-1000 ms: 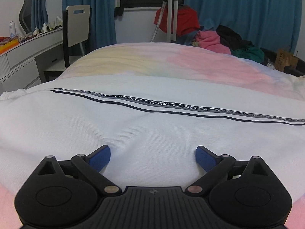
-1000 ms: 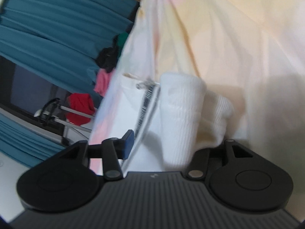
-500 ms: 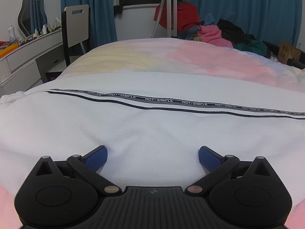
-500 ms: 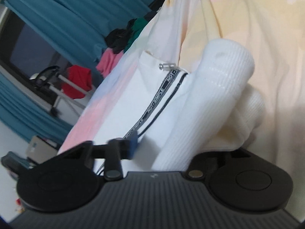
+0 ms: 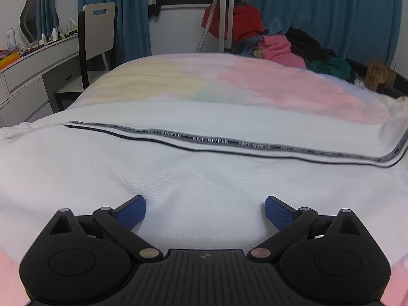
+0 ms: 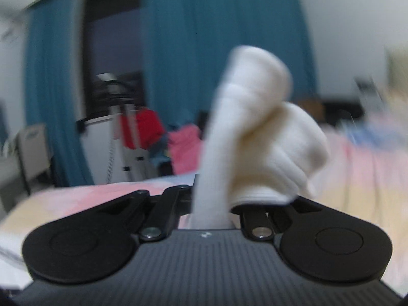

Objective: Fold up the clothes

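Note:
A white garment with a black-and-grey lettered stripe lies spread across the bed. My left gripper is open, its blue fingertips resting on the white cloth with nothing between them. At the right edge the stripe bends upward where the cloth is lifted. My right gripper is shut on the garment's white ribbed cuff, which stands up bunched between its jaws, raised off the bed. The right wrist view is blurred.
The bed has a pastel pink and yellow cover. A pile of clothes lies at its far side before blue curtains. A chair and a white dresser stand at the left. A tripod stands behind.
My right gripper has swung upward with the ribbed cuff, from looking down at the bed to looking across the room. The stripe's right end has lifted. My left gripper has stayed put.

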Available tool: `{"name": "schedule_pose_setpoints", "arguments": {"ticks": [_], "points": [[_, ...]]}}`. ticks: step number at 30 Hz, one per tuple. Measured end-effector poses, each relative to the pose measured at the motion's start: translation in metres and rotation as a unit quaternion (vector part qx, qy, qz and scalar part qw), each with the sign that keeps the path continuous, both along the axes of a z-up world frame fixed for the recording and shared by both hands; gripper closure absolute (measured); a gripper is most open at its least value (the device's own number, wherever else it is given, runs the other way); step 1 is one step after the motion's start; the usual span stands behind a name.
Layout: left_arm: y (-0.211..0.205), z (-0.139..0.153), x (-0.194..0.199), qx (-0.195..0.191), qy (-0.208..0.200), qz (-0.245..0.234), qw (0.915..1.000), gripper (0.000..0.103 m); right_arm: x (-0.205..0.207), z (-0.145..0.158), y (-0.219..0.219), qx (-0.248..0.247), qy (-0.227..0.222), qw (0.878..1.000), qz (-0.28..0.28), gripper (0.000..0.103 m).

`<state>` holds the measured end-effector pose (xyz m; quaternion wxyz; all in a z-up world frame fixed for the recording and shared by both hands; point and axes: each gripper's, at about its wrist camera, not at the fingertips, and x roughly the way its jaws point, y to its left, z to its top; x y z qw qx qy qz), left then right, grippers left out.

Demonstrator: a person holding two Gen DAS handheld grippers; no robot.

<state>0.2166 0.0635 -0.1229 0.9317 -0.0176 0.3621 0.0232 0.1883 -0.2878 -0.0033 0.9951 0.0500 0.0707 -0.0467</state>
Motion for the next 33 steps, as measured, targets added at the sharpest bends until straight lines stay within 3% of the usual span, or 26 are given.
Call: {"name": "schedule_pose_setpoints", "arguments": {"ticks": [2, 5, 8, 11, 14, 17, 19, 22, 25, 28, 29, 31, 32, 33], "points": [[0.005, 0.008, -0.003, -0.008, -0.008, 0.003, 0.9999, 0.003, -0.009, -0.019, 0.045, -0.07, 0.008, 0.997, 0.043, 0.09], [0.014, 0.021, -0.008, -0.013, -0.028, 0.011, 0.9995, 0.004, -0.023, -0.047, 0.114, -0.174, 0.021, 0.979, 0.106, 0.09], [0.023, 0.033, -0.014, -0.019, -0.048, 0.02, 0.9985, 0.004, -0.037, -0.076, 0.18, -0.275, 0.035, 0.946, 0.169, 0.09], [0.028, 0.038, -0.017, -0.03, -0.052, 0.022, 0.9979, 0.004, -0.042, -0.131, 0.211, -0.348, 0.109, 0.904, 0.223, 0.09], [0.031, 0.04, -0.019, -0.041, -0.052, 0.022, 0.9975, 0.004, -0.05, -0.149, 0.221, -0.385, 0.108, 0.892, 0.212, 0.089], [0.033, 0.043, -0.022, -0.058, -0.059, 0.022, 0.9964, 0.004, -0.047, -0.134, 0.215, -0.346, 0.114, 0.908, 0.207, 0.089], [0.035, 0.046, -0.024, -0.073, -0.066, 0.02, 0.9949, 0.004, -0.051, -0.126, 0.221, -0.351, 0.095, 0.909, 0.202, 0.089], [0.037, 0.049, -0.026, -0.099, -0.076, 0.013, 0.9921, 0.004, -0.042, -0.123, 0.232, -0.315, 0.13, 0.917, 0.206, 0.089], [0.036, 0.048, -0.029, -0.111, -0.082, 0.005, 0.9905, 0.004, -0.037, -0.131, 0.24, -0.316, 0.136, 0.917, 0.204, 0.088], [0.033, 0.047, -0.031, -0.122, -0.083, -0.005, 0.9891, 0.004, -0.029, -0.114, 0.225, -0.246, 0.166, 0.931, 0.214, 0.083], [0.032, 0.047, -0.032, -0.125, -0.082, -0.009, 0.9887, 0.004, -0.026, -0.107, 0.219, -0.218, 0.179, 0.935, 0.217, 0.08], [0.03, 0.046, -0.033, -0.132, -0.08, -0.016, 0.9879, 0.004, -0.02, -0.093, 0.203, -0.145, 0.209, 0.938, 0.234, 0.057], [0.03, 0.045, -0.033, -0.136, -0.077, -0.02, 0.9875, 0.004, -0.019, -0.086, 0.194, -0.104, 0.225, 0.937, 0.245, 0.038], [0.03, 0.043, -0.035, -0.141, -0.071, -0.024, 0.9872, 0.004, -0.023, -0.082, 0.185, -0.071, 0.235, 0.936, 0.253, 0.029]]}}
